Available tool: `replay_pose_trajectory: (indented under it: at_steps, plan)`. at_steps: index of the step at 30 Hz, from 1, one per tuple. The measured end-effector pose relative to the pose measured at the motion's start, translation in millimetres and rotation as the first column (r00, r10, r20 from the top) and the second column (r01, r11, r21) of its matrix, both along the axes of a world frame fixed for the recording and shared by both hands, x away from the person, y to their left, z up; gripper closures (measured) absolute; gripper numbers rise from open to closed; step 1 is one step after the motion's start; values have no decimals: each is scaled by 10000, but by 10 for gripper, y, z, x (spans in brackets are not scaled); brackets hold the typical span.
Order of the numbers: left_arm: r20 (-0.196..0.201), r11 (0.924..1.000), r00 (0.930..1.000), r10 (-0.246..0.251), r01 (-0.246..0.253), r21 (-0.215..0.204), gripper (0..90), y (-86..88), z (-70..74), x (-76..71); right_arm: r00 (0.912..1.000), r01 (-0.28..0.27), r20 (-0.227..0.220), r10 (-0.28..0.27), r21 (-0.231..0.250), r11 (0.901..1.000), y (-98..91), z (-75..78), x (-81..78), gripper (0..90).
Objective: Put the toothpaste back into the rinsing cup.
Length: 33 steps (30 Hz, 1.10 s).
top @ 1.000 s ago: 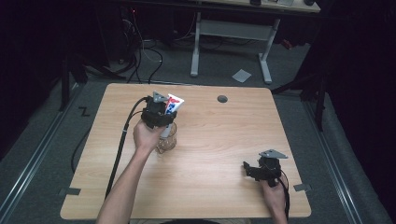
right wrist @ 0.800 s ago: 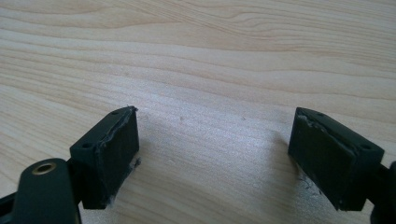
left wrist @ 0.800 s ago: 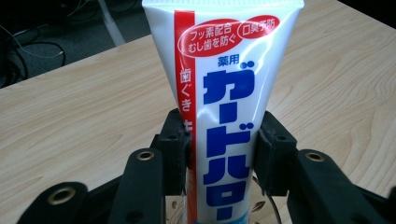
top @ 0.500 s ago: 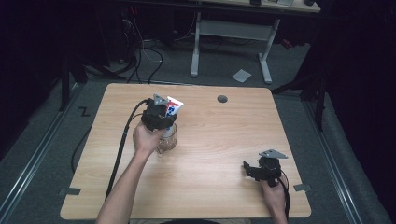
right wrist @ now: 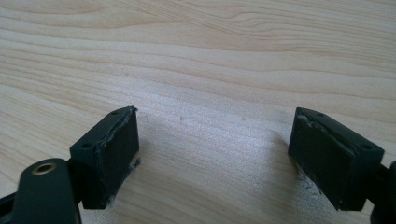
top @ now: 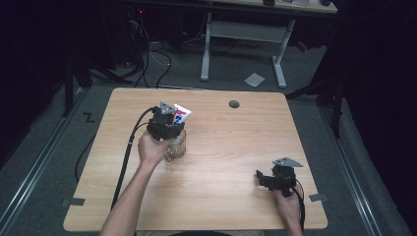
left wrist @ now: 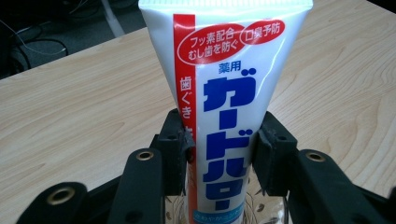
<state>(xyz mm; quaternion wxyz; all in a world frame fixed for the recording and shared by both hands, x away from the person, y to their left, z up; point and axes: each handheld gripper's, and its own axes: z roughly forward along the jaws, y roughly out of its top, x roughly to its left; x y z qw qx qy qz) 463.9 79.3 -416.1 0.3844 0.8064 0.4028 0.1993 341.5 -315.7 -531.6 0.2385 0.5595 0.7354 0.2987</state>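
Little has changed: the left gripper (left wrist: 219,154) keeps pinching the toothpaste tube (left wrist: 224,93) over the glass cup (top: 176,145) near the bench's (top: 236,147) left-rear part, insertion pending, while the right gripper (right wrist: 215,154) rests with jaws spread.

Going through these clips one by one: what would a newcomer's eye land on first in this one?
First, the white toothpaste tube with bold blue and red lettering, clamped upright in the left gripper over a clear glass on the left half of the wooden table. Next, the right gripper near the table's front right corner, jaws apart over bare wood.
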Motion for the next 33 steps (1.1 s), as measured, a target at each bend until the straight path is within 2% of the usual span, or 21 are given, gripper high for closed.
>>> replay_pose_trajectory:
  at_steps: [9, 13, 33]
  plan:
    - [63, 10000, 10000, 36, -36, -26, 602, 17, -57, -34, 10000, -5, 2, 5, 2, 10000, 0, 0, 0, 160]
    - [22, 10000, 10000, 19, -19, 93, 601, 16, -72, -41, 10000, 0, 1, 0, 0, 10000, 0, 0, 0, 160]
    - [-252, 9999, 9996, 153, -153, -12, 591, 59, -226, -90, 10000, 0, 0, 0, 1, 10000, 0, 0, 0, 160]
